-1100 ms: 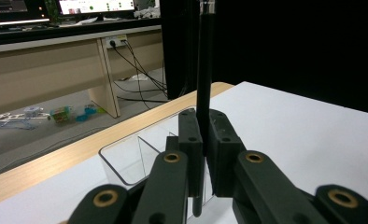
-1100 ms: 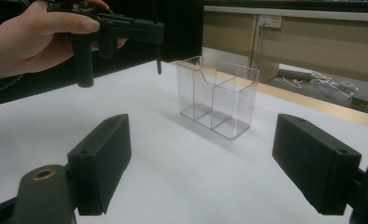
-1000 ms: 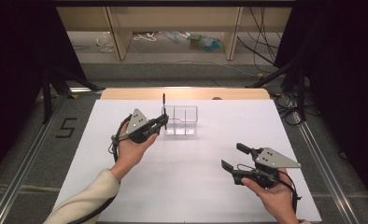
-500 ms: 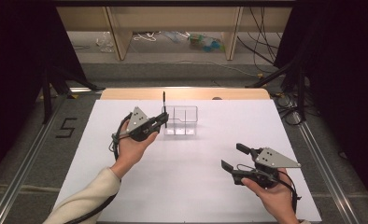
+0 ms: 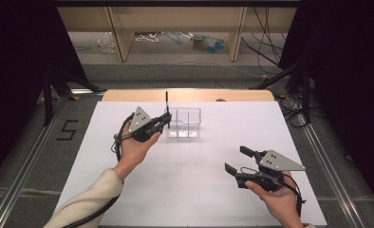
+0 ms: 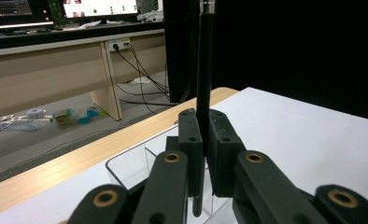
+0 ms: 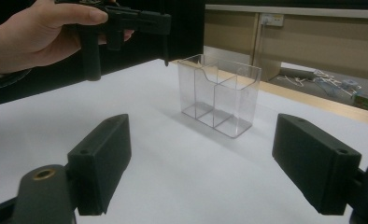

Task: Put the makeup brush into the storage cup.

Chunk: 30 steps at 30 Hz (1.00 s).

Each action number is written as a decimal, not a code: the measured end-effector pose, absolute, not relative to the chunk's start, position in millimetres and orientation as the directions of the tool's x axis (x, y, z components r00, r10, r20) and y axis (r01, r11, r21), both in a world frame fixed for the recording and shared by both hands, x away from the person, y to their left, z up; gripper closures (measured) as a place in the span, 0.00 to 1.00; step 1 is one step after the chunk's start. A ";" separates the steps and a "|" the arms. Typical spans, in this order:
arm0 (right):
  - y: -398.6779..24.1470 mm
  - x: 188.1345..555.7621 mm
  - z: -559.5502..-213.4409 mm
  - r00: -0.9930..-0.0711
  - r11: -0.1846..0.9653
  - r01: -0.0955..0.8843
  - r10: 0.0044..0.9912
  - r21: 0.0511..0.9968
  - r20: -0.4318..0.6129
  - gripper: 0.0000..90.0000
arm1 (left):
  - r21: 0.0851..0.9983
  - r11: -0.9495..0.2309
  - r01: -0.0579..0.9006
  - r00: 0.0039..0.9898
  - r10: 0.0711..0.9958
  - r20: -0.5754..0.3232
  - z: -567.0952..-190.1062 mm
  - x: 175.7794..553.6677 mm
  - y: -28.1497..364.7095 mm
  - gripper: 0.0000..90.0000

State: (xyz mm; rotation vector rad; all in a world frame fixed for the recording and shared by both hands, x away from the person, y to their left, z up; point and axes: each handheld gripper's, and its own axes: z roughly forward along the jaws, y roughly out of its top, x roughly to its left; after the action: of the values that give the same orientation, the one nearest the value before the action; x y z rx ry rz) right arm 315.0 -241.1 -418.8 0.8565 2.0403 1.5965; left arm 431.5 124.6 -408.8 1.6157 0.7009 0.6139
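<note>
Clear plastic holder is standing at upper centre of the high view: rigid, glossy, box-shaped, with inner walls dividing it into compartments and one wall notched at the top in the right gripper view. It is sitting on a matte white sheet covering the table; a strip of pale wood is showing along the sheet's far edge.

Left tongs are pressing together on a thin black pen, smooth and rod-shaped, standing upright. In the left gripper view the pen is running up between the two black pads, its lower tip hanging just at the holder's near rim; whether it is over the inside or just outside, I cannot tell. The right gripper view is showing the pen's tip hanging to the left of the holder, clear of the sheet.

Right tongs are standing spread, nothing between them, at lower right of the high view, well apart from the holder. Their pads are blocky, matte black.

Wide bare sheet is lying between the two hands and right of the holder. Grey floor with metal rails is flanking the table's left and right edges.
</note>
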 end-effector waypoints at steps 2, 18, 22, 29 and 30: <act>-240.8 315.1 -419.1 -0.727 0.153 0.215 0.684 0.965 0.053 0.23 | 0.989 -0.109 0.104 0.680 0.733 0.009 -408.8 432.0 124.4 0.95; -241.0 315.3 -419.3 -0.728 0.153 0.214 0.684 0.965 0.053 0.23 | 0.990 -0.102 0.098 0.675 0.737 0.010 -405.8 437.5 125.0 0.95; -241.1 315.4 -419.4 -0.728 0.154 0.214 0.684 0.965 0.053 0.23 | 0.990 -0.103 0.097 0.675 0.737 0.010 -405.6 438.7 124.7 0.95; -241.3 315.5 -419.8 -0.727 0.153 0.215 0.684 0.965 0.053 0.23 | 0.991 -0.100 0.092 0.672 0.741 0.012 -403.8 440.6 125.3 0.95; -241.4 315.5 -419.7 -0.727 0.154 0.215 0.685 0.964 0.053 0.23 | 0.991 -0.100 0.092 0.671 0.741 0.012 -403.6 440.9 125.5 0.95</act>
State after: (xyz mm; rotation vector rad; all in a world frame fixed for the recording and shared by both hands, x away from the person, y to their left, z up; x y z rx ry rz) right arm 315.5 -241.4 -419.7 0.8579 2.0393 1.5974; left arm 440.9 125.5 -403.6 1.6013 0.6998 0.6276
